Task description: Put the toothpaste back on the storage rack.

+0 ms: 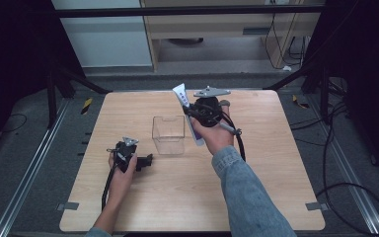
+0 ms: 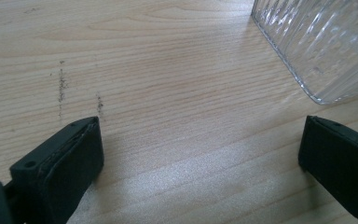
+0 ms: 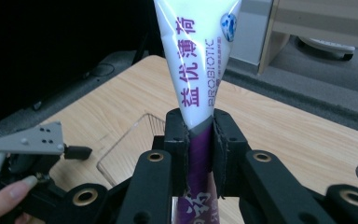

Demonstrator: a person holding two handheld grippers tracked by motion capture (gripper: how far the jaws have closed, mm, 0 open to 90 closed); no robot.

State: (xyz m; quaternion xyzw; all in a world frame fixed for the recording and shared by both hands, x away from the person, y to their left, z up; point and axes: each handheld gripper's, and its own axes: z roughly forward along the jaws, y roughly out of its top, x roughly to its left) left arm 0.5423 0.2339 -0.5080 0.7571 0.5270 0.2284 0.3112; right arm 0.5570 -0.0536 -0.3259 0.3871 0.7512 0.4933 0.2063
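Observation:
My right gripper point(image 1: 193, 114) is shut on a white and purple toothpaste tube point(image 1: 182, 96), held in the air to the right of a clear plastic box point(image 1: 168, 134). In the right gripper view the tube point(image 3: 200, 56) stands up between the black pads point(image 3: 177, 140), its flat white end on top. My left gripper point(image 1: 147, 160) rests on the table at the box's near left. Its jaws stand wide apart over bare wood, with the ribbed clear box point(image 2: 321, 42) at the upper right of the left gripper view.
The wooden table point(image 1: 256, 197) has free room at the front and on the right. Beyond its far edge are dark floor, cables point(image 1: 345, 187) and a pale cabinet point(image 1: 217, 29). Metal rails run along both sides.

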